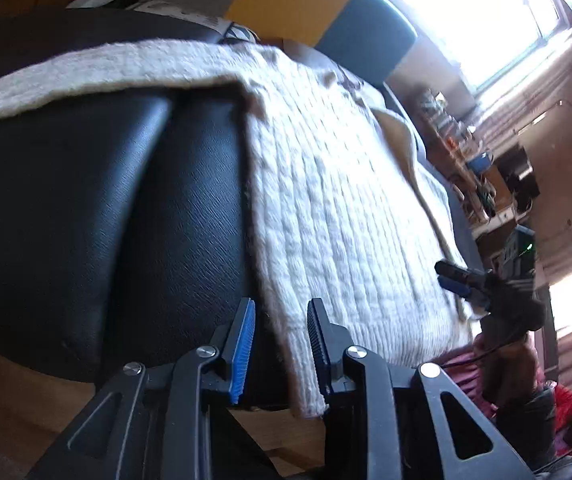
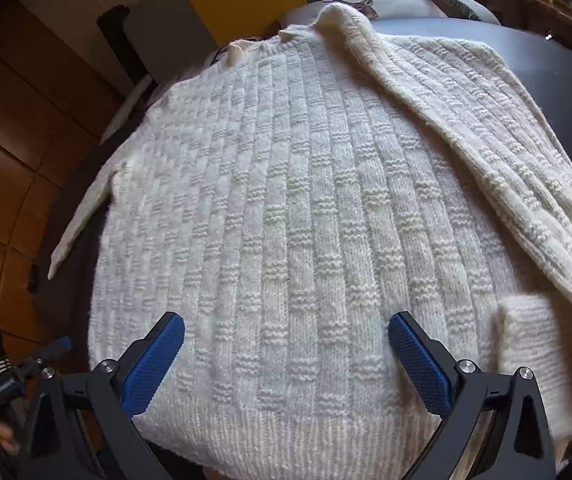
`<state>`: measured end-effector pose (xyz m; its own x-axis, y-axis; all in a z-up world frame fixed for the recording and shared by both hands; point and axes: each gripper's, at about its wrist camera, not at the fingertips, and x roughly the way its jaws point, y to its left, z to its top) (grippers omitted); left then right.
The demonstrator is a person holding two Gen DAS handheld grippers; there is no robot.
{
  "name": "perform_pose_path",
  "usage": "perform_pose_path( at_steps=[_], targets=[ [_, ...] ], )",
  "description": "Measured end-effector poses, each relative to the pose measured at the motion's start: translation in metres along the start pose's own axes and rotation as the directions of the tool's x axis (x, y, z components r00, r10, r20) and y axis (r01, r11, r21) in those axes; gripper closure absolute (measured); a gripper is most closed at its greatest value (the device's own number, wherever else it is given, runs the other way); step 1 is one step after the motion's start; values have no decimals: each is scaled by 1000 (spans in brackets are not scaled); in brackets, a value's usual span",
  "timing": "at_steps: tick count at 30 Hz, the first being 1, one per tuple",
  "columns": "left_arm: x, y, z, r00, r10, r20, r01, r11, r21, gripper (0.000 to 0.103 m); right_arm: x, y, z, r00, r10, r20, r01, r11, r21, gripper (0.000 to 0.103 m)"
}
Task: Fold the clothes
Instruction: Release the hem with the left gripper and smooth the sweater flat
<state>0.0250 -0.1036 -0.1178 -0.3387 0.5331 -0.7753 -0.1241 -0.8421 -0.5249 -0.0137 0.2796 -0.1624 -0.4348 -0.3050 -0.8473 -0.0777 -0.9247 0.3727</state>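
Because the cream knit sweater looks thick, soft and floppy, its ribbed hem, lower centre, seems the firmest hold. Both jaws stand apart, empty: the right hand-held gripper over it, the left hand-held gripper straddling its edge.

The sweater runs off the right wrist view's right and bottom edges. The shelves at the left wrist view's right are too small and blurred to read.
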Motion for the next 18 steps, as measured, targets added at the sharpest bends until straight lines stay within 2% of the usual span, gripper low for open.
perform_pose_path(
  at_steps=[5,10,15,17,18],
  targets=[
    [11,-9,-22,998,-11,-60,9,999,-40,69,-2,1,-9,1000,11,20,-11,1000,-12,0],
    [33,-24,-19,999,39,-34,-41,998,-45,68,-4,1,-14,1000,10,17,-10,1000,-27,0],
    [38,-27,-16,998,25,-58,-28,999,-45,68,0,7,-18,1000,-28,6,28,997,-72,0],
    [43,-32,-14,998,5,-68,-7,999,-36,81,2,11,-20,999,-47,-2,46,994,-94,0],
    [47,-35,-16,997,8,-71,-10,1000,-22,92,3,13,-21,999,-52,-6,51,993,-103,0]
  ],
)
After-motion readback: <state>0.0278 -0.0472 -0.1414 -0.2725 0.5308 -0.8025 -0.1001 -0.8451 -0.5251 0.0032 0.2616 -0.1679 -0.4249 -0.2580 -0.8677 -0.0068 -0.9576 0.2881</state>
